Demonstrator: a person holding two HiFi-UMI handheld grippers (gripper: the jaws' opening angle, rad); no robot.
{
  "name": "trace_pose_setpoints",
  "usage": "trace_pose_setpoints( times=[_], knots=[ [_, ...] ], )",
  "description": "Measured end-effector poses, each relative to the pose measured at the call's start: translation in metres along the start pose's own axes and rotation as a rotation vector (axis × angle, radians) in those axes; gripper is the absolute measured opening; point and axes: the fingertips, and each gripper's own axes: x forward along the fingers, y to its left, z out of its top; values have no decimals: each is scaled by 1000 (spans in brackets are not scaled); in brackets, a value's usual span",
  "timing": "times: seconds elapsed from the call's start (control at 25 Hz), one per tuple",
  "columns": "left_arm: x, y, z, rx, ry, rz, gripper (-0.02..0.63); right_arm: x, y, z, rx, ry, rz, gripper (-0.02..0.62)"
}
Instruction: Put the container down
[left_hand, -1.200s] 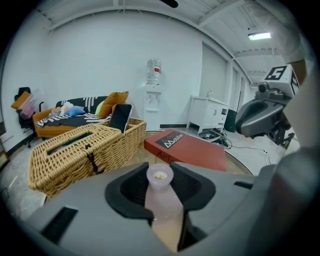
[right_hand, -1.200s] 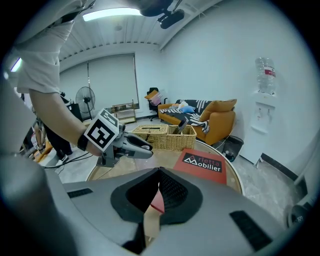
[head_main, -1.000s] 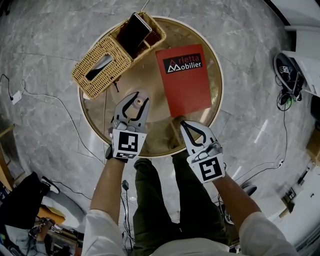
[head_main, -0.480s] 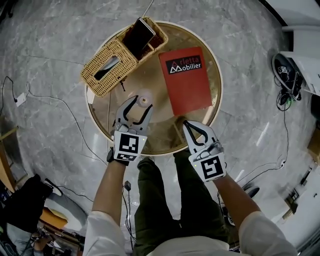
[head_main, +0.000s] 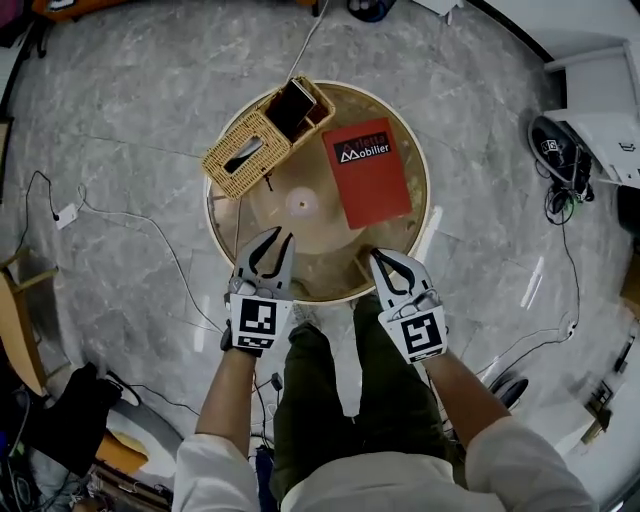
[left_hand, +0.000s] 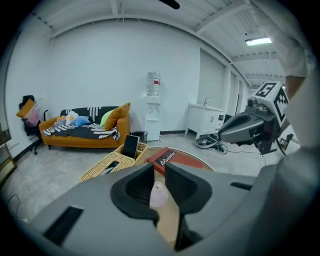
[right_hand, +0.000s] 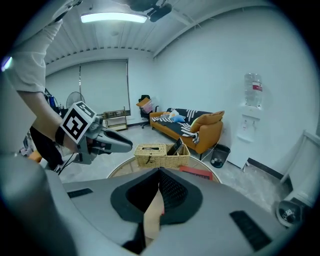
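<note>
Container (head_main: 301, 204) sits alone on round worktop (head_main: 325, 255), betw. wicker basket (head_main: 262, 150) & red folder (head_main: 368, 172), touching neither; L gripper (head_main: 280, 238) clear of it, fingers released w/ narrow gap, just been closing on nothing; R gripper (head_main: 374, 257) fingers clenched together, empty.

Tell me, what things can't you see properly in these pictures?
Container: head view, too small to tell what is inside.
Wicker basket: head view, its slot too dark to see into.
Red folder: right gripper view, mostly hidden behind the right gripper, jaws shut.
Table: head view, its legs hidden under its own top.
</note>
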Motion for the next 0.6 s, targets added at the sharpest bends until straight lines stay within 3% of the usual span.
trace_pose_setpoints(
  times=[0.08,0.2,0.6],
  knots=[
    [-20,-1,16,10,-15,11,32,-13,6,11,1,-6,-12,23],
    [-47,-3,37,24,-39,24,9,-31,12,26,-4,-25,-34,23],
    [-133,-22,88,11,-107,31,6,-95,21,71,-19,-114,-108,21]
  ],
)
